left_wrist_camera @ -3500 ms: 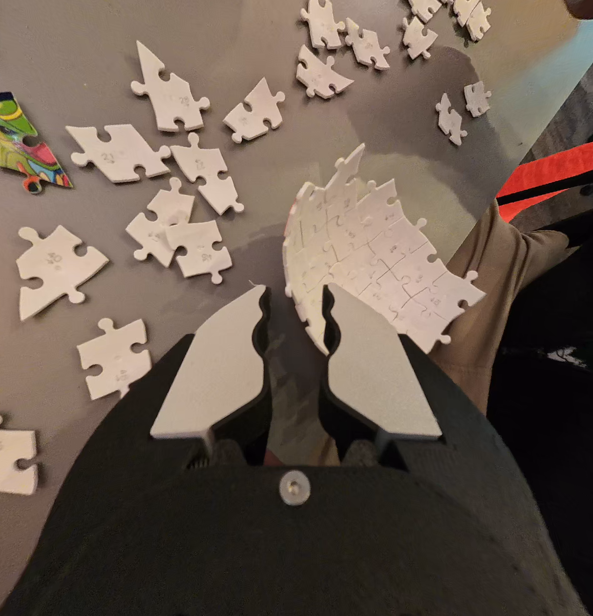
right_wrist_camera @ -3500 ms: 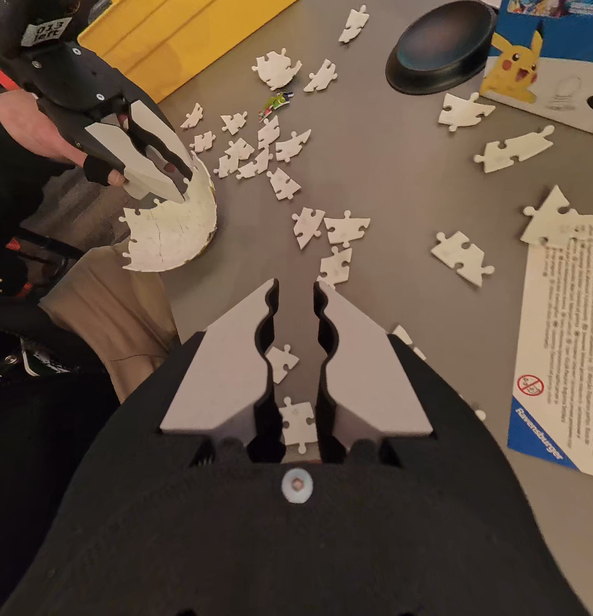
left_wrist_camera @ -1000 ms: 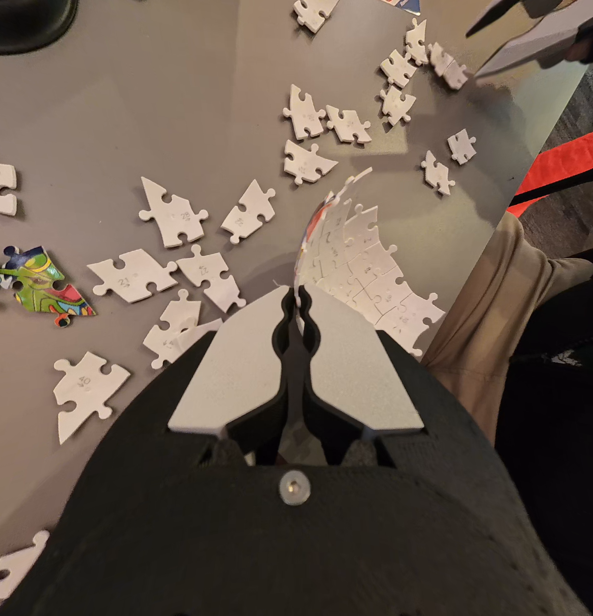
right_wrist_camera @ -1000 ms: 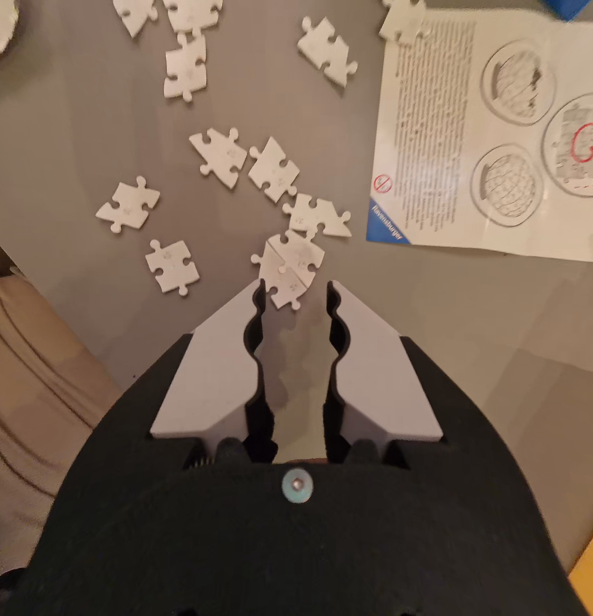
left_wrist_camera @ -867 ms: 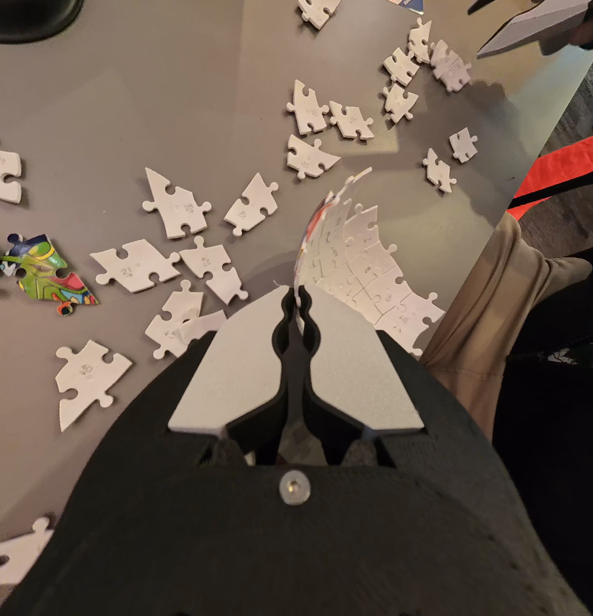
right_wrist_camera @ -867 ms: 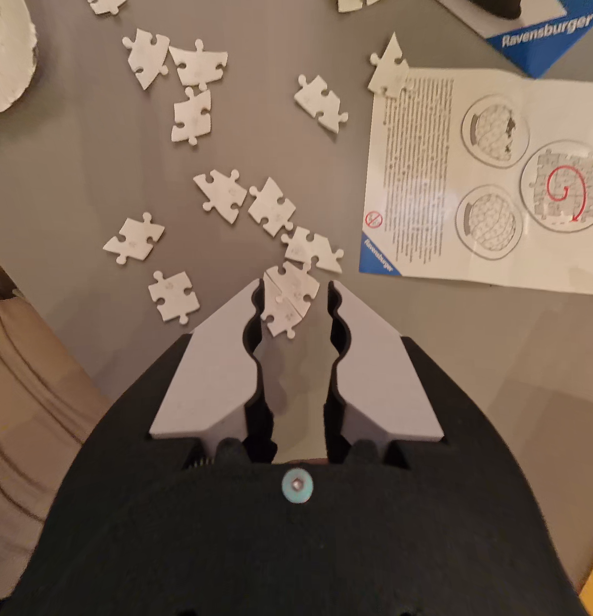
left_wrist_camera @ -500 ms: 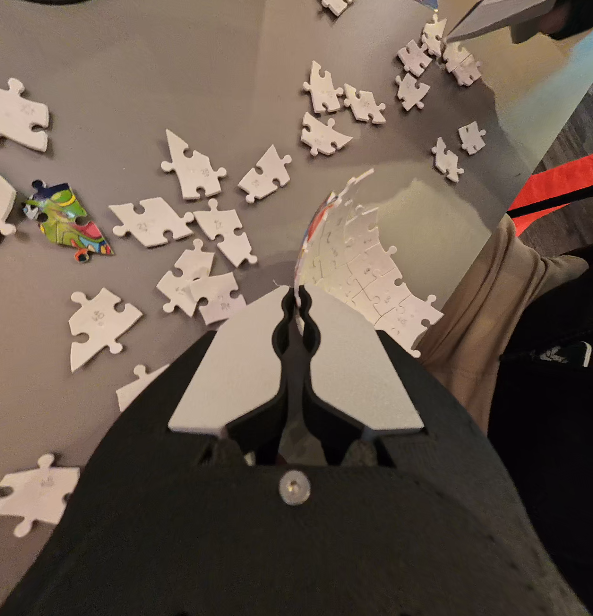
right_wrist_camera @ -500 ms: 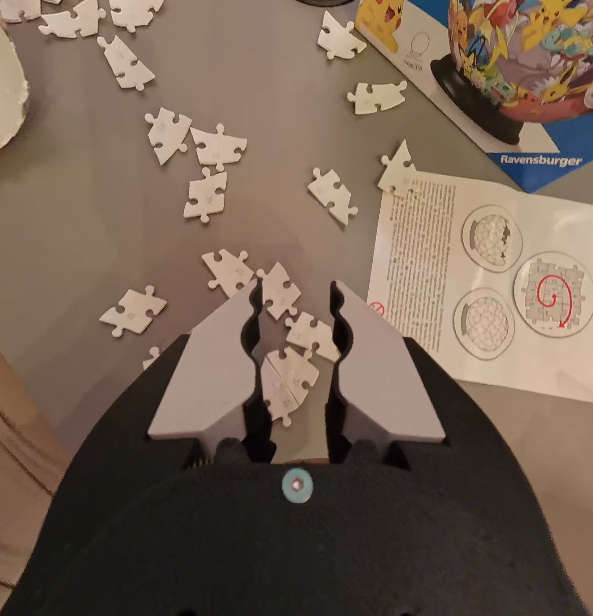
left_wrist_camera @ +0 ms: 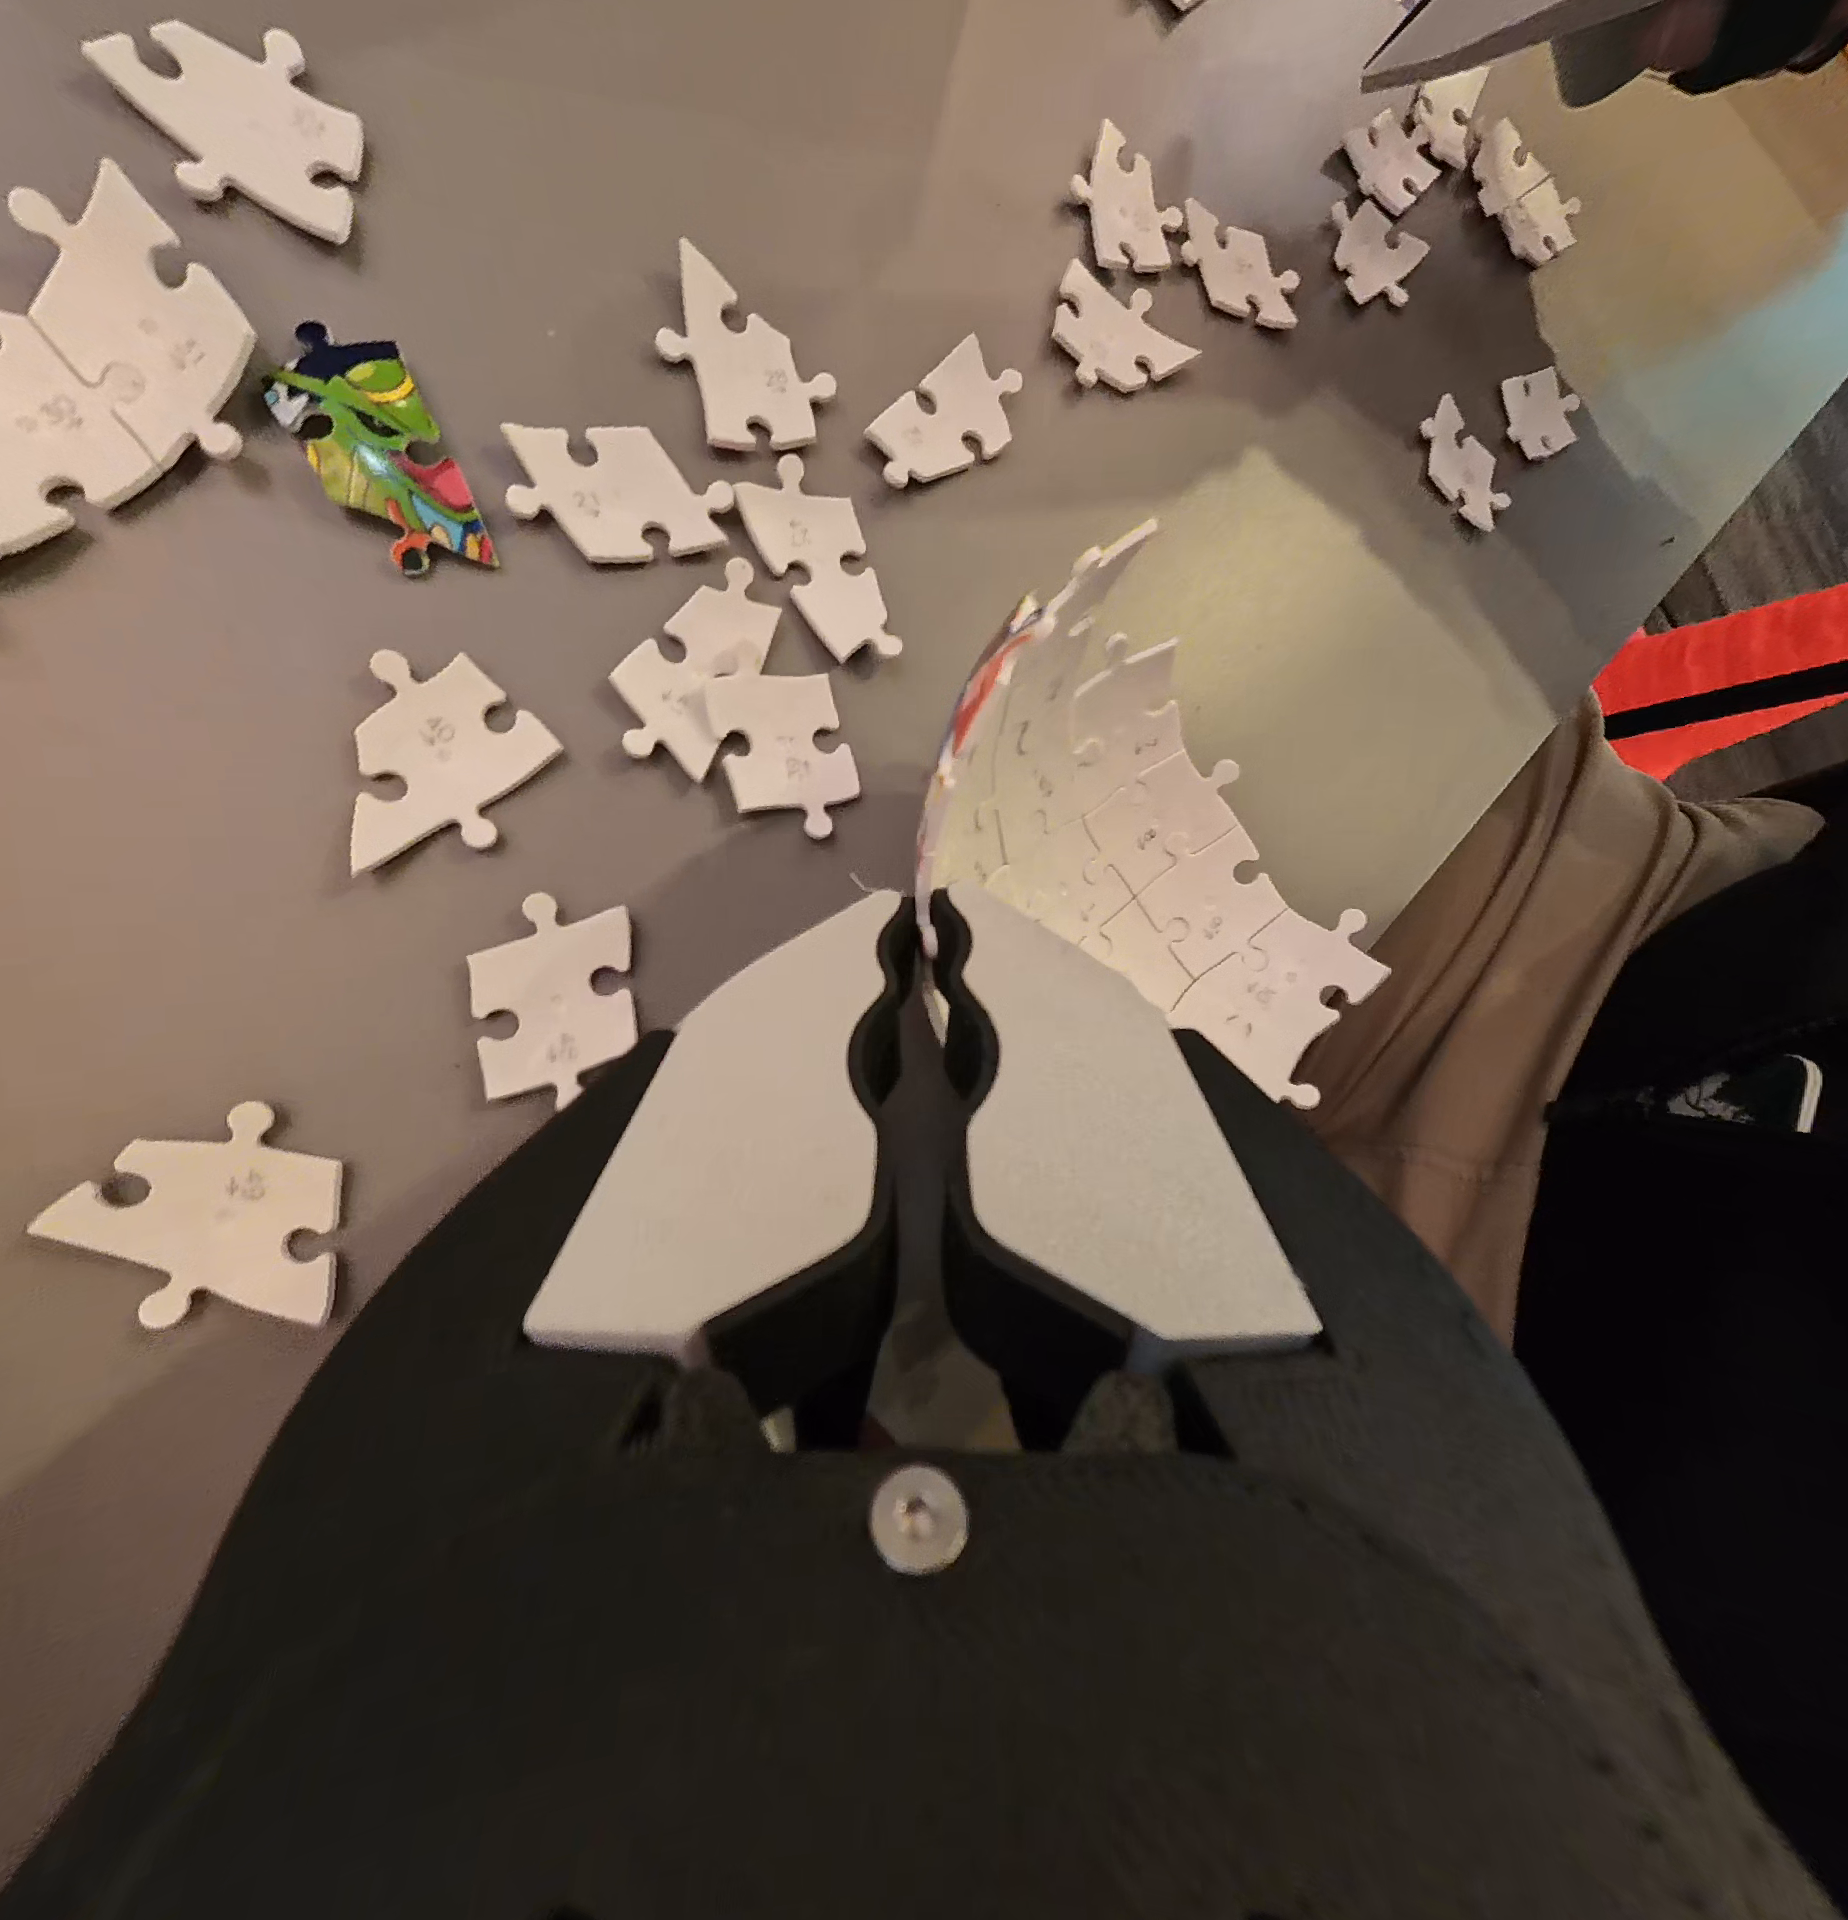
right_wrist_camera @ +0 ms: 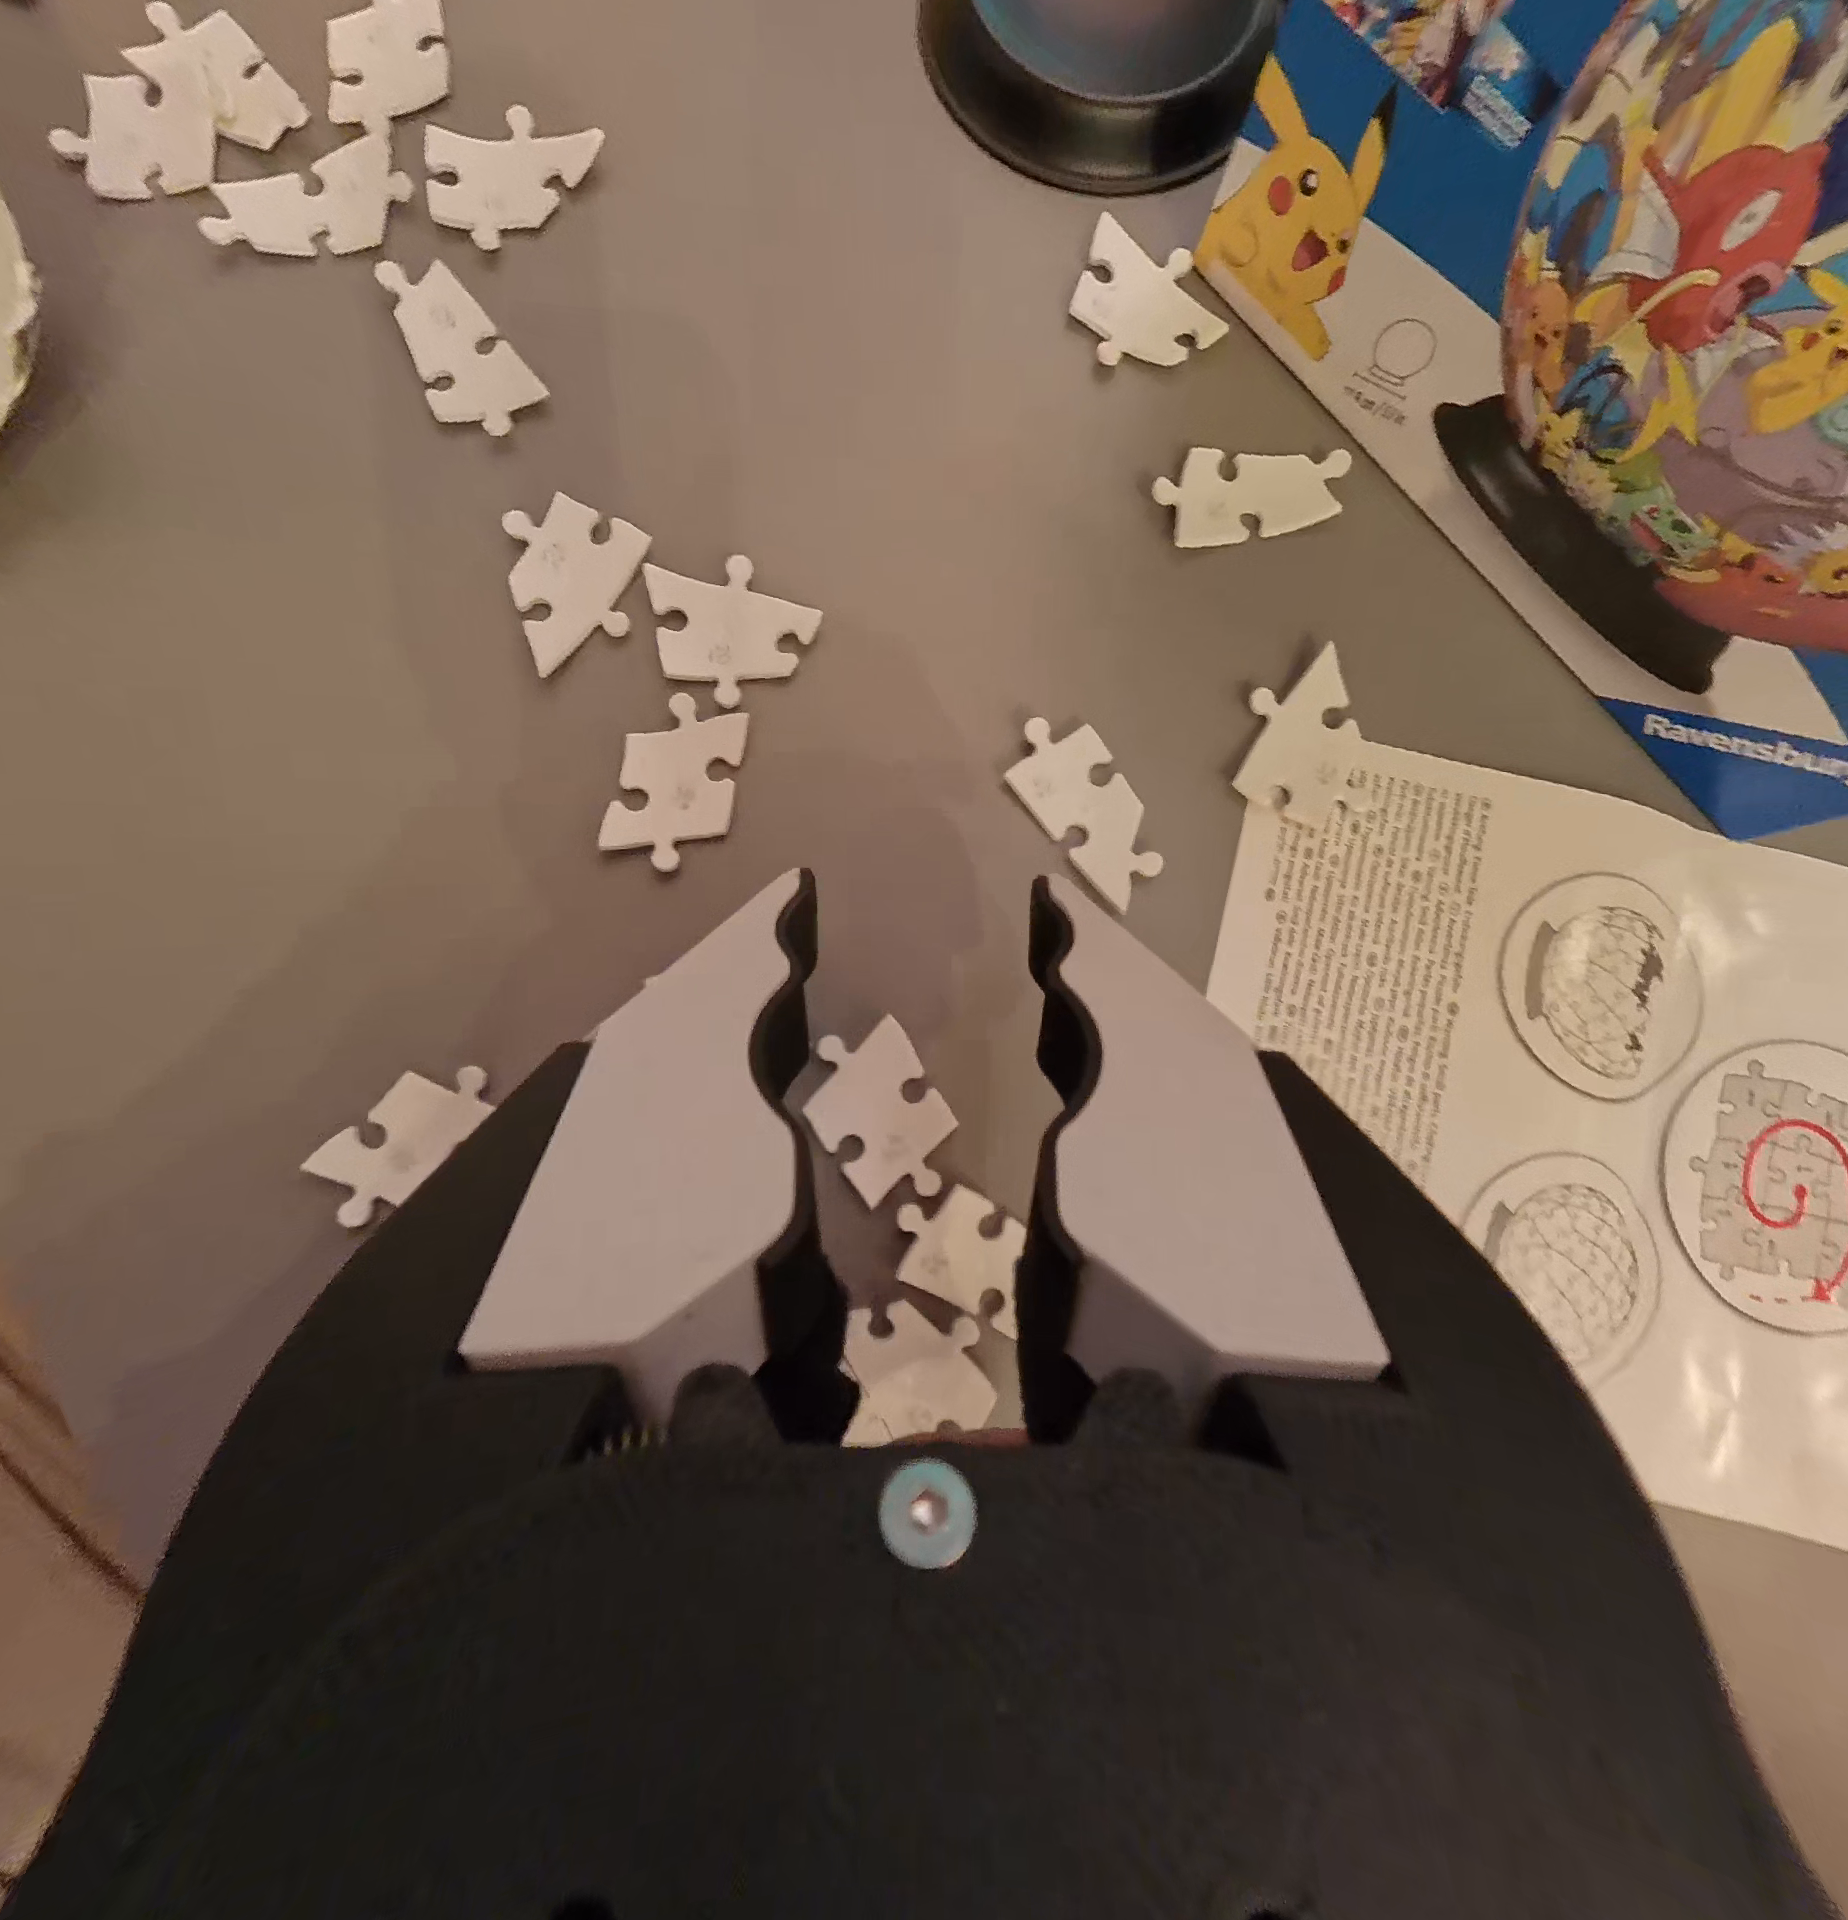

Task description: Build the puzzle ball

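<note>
Left hand-held gripper (left_wrist_camera: pixel 925 914): fingers pinched together on the edge of the puzzle shell (left_wrist_camera: pixel 1138 831).
Puzzle shell: curved, part-built, white inner face showing; held at the worktop (left_wrist_camera: pixel 847 125) edge nearest the person's tan sleeve (left_wrist_camera: pixel 1502 977).
Right hand-held gripper (right_wrist_camera: pixel 922 894): fingers set apart, nothing between the tips; it hovers over loose white pieces (right_wrist_camera: pixel 878 1112), well apart from the shell.
Loose pieces (left_wrist_camera: pixel 452 748): white backs up, scattered on the grey worktop beyond the shell.
Coloured piece (left_wrist_camera: pixel 380 447): printed face up, farther from the shell, among the white ones.
Instruction sheet (right_wrist_camera: pixel 1585 1101): flat, on the far side of the right hand-held gripper from the shell.
Puzzle box (right_wrist_camera: pixel 1585 343): beyond the sheet.
Black stand (right_wrist_camera: pixel 1086 94): beside the box.
</note>
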